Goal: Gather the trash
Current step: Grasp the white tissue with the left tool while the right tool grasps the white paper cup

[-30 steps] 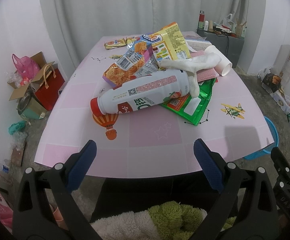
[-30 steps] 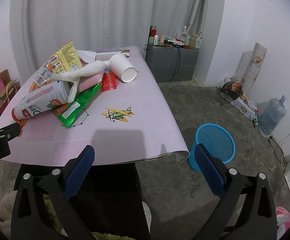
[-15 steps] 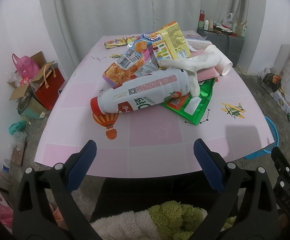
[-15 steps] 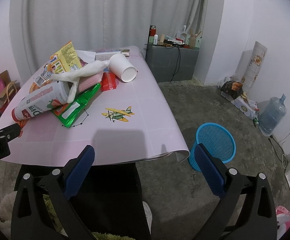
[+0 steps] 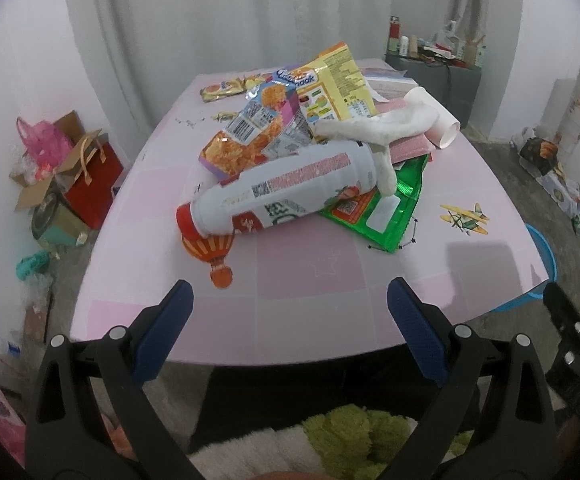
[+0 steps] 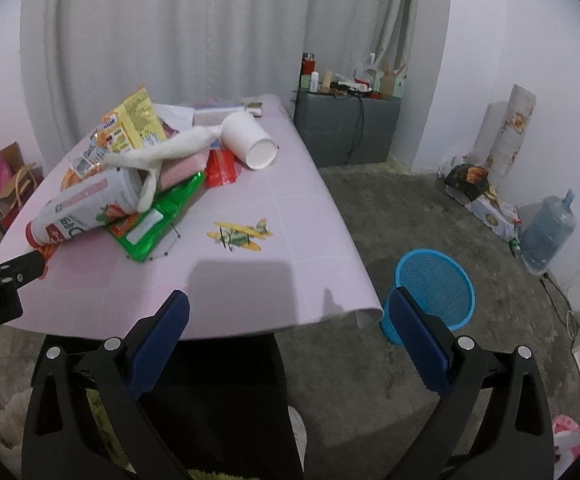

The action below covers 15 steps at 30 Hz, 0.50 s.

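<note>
Both jaws spread, nothing held; trash pile (image 5: 314, 160) mid-table (image 5: 298, 312), blue bin (image 6: 434, 288) on floor at right; risk: pulling bottle (image 5: 281, 196) drags draped sock (image 5: 378, 132), topples wrappers.

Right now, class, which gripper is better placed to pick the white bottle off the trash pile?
Probably the left gripper: open, facing the white bottle. The right gripper points towards the blue basket.

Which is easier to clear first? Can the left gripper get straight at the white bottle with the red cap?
Probably yes. The left gripper is open and empty at the table's near edge, with bare pink surface between it and the white bottle. Only a white cloth drapes over its far end.
</note>
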### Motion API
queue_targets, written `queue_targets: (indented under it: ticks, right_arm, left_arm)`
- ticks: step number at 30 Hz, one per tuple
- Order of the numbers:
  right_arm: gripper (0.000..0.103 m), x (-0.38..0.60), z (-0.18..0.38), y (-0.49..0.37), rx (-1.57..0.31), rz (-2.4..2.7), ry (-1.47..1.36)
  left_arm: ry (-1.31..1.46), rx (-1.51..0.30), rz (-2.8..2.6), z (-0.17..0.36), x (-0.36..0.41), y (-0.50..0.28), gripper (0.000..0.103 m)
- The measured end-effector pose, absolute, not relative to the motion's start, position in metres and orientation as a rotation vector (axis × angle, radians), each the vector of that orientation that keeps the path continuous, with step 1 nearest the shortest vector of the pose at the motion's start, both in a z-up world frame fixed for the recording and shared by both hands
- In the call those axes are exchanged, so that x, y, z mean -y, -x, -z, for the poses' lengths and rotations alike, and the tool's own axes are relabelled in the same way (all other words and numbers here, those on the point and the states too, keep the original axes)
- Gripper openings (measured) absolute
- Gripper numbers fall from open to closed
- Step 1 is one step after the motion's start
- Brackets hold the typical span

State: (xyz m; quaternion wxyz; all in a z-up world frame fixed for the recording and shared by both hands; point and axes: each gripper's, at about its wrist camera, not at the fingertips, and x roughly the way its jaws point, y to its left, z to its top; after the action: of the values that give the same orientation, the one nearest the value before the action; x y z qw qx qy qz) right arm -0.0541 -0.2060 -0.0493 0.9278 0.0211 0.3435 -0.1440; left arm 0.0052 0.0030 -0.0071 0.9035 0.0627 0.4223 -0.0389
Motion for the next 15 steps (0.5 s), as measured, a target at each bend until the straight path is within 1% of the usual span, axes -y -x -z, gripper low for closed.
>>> queue_targets:
  ticks: [4, 7, 9, 12, 15]
  right_arm:
    - [0.097, 0.207, 0.047, 0.047, -0.656, 0.27, -0.059]
    - [0.097, 0.211, 0.046, 0.043, -0.604, 0.25, -0.085]
    - [0.097, 0.215, 0.048, 0.036, -0.597, 0.226, -0.126]
    - [0.097, 0.22, 0.049, 0.026, -0.61, 0.177, -0.199]
    - [0.097, 0.224, 0.051, 0.015, -0.624, 0.128, -0.263]
  left_arm:
    - [-0.175, -0.835, 0.109, -0.002, -0.013, -0.016, 0.093]
    - [-0.17, -0.806, 0.148, -0.009, -0.025, -0.022, 0.093]
    - [-0.142, -0.82, 0.188, -0.011, -0.035, -0.032, 0.093]
    - [-0.056, -0.804, 0.273, -0.013, -0.054, -0.043, 0.093]
    - [0.092, -0.709, 0.381, -0.022, -0.073, -0.047, 0.093]
